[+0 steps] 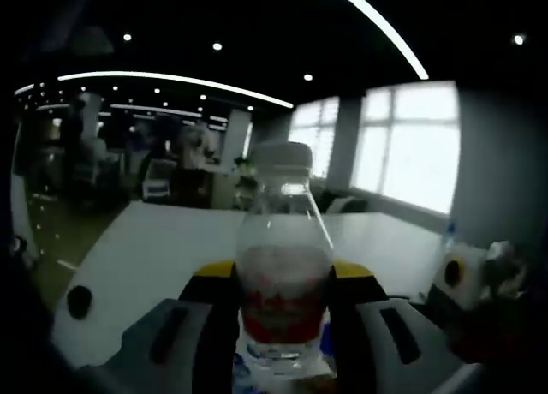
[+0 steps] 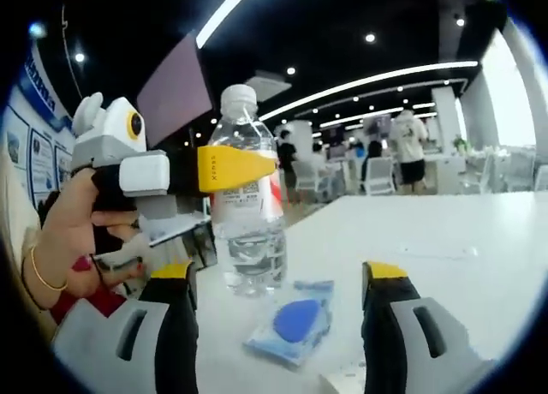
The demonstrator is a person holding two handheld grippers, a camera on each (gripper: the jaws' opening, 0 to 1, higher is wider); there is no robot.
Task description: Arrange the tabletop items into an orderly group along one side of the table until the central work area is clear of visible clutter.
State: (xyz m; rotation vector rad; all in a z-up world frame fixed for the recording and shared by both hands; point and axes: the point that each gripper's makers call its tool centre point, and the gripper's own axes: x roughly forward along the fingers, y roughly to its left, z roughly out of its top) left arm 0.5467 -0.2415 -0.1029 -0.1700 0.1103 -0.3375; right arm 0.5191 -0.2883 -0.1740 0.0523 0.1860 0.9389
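Left gripper [image 1: 282,304] pinched the upright bottle [image 1: 282,265] on the table [image 1: 154,248]. Right gripper [image 2: 278,295] jaws spread, a blue packet [image 2: 293,325] between them.

Behind my table I see people [image 2: 411,146] standing among white chairs [image 2: 375,175], ceiling light strips [image 1: 171,81], bright windows [image 1: 411,146]

Hidden, cut off and unclear parts

In the left gripper view the bottle's [image 1: 282,265] base is cut by the bottom edge, its red label blurred and unreadable. A small dark object [image 1: 79,301] on the worktop's [image 1: 154,248] left is too dim to identify. In the right gripper view the yellow jaw covers part of the bottle's label.
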